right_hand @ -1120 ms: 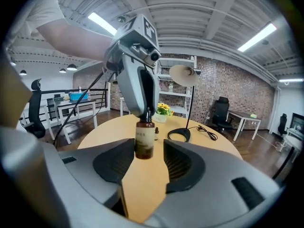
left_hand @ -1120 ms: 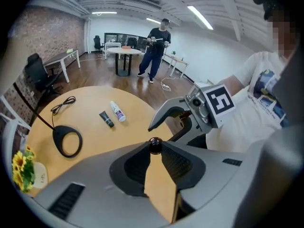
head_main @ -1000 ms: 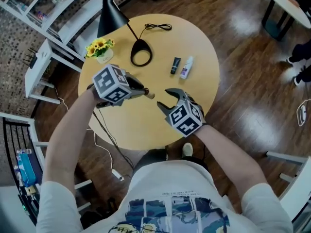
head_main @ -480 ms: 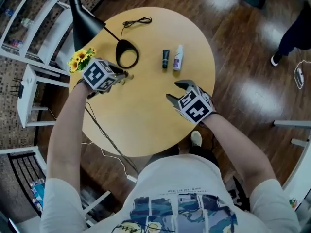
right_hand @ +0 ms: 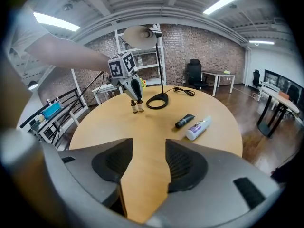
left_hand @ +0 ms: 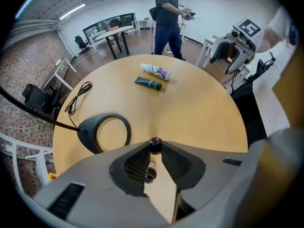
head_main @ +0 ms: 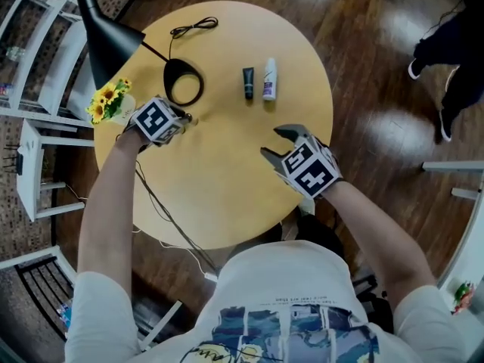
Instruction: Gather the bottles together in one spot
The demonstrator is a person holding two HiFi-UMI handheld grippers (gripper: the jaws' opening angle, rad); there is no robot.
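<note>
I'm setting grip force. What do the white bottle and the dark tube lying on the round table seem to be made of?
White bottle: probably plastic, smooth with a slight sheen, opaque body with purple print on it. Dark tube: likely soft plastic, matte, no highlights on it; too small to be sure.

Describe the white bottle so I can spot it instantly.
On the round table, right of the lamp's ring base, two items lie side by side. The white bottle is the pale one with a purple label; its neighbour is a dark tube.
</note>
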